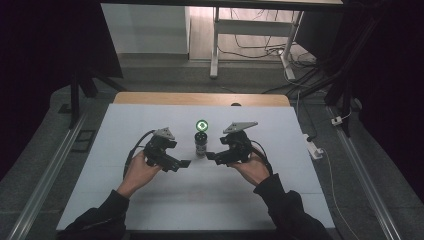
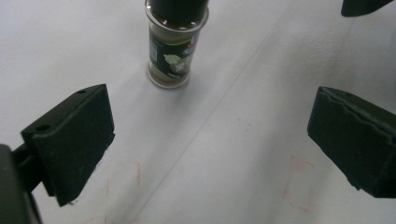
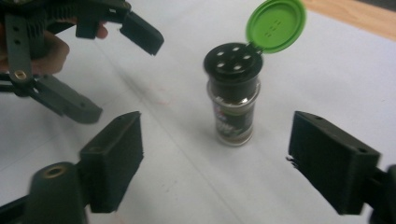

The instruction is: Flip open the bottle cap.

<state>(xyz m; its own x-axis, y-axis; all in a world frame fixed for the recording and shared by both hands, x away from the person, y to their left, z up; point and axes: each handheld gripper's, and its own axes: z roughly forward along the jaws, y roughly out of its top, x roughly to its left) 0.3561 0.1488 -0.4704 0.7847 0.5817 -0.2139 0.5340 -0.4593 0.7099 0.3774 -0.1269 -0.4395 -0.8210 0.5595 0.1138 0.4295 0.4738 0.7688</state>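
Glass spice jar (image 3: 233, 105) stands upright (green lid (image 3: 276, 24) flipped open); left gripper (image 2: 210, 140) and right gripper (image 3: 215, 163) gape empty.

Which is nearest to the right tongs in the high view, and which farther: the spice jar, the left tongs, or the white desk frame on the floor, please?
1. Spice jar, just left of the right tongs, upright on the table.
2. Left tongs, beyond the jar, on the left.
3. White desk frame, far off at the back of the room.
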